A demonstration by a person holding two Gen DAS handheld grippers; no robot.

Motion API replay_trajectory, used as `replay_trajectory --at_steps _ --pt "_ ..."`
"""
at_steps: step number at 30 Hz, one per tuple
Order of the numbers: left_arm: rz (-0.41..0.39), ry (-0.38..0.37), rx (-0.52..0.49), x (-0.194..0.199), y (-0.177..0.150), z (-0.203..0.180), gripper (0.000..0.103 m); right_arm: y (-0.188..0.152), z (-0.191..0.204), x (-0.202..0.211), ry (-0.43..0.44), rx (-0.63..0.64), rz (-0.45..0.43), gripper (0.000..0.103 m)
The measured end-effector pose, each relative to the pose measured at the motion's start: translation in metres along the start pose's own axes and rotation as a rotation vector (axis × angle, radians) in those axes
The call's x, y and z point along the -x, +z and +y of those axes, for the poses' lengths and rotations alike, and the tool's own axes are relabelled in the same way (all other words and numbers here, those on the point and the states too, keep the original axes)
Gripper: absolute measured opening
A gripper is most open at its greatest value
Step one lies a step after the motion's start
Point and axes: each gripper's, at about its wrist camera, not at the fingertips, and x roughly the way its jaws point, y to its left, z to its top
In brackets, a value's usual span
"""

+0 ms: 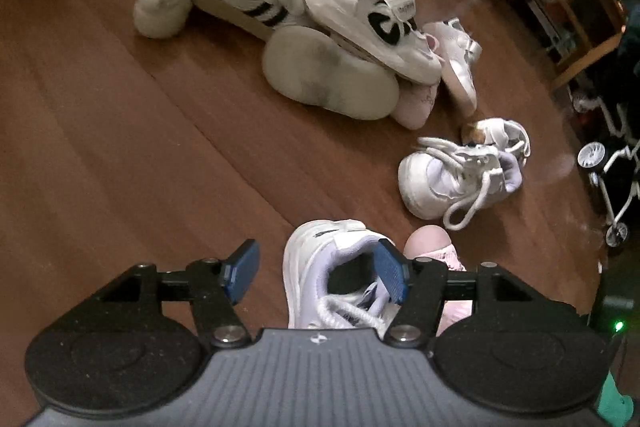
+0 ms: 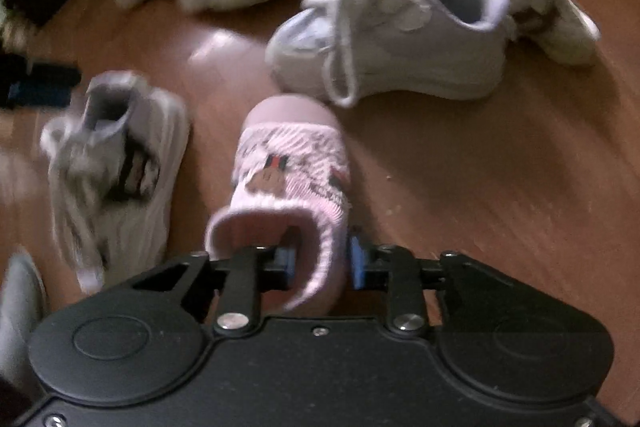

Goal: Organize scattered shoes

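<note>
Small shoes lie scattered on a brown wooden floor [image 1: 120, 147]. My left gripper [image 1: 318, 273] is open over a white sneaker with lavender lining [image 1: 316, 259]; its right pad sits inside the shoe's mouth and its left pad is outside. That sneaker [image 2: 116, 167] is blurred in the right wrist view. Beside it stands a pink knitted bootie [image 2: 288, 163], whose toe [image 1: 426, 239] shows in the left wrist view. My right gripper [image 2: 321, 263] is shut on the bootie's collar, one finger inside the opening and one outside.
A heap of white, beige and black-striped shoes [image 1: 320, 27] lies farther out. A laced white sneaker [image 1: 452, 179] [image 2: 396, 39] lies to the right, close to the bootie. A wooden shelf [image 1: 560, 7] and a wheeled toy frame [image 1: 608, 167] stand at the far right.
</note>
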Motion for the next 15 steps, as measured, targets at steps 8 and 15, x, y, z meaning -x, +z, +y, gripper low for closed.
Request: replay_trajectory --at_steps 8,15 --pt "0.023 -0.017 0.016 -0.004 -0.006 0.003 0.063 0.014 -0.045 0.015 -0.096 -0.111 -0.008 0.047" --pt "-0.012 -0.035 0.026 0.003 -0.003 0.003 0.063 0.012 -0.072 0.023 -0.123 -0.382 -0.040 0.057"
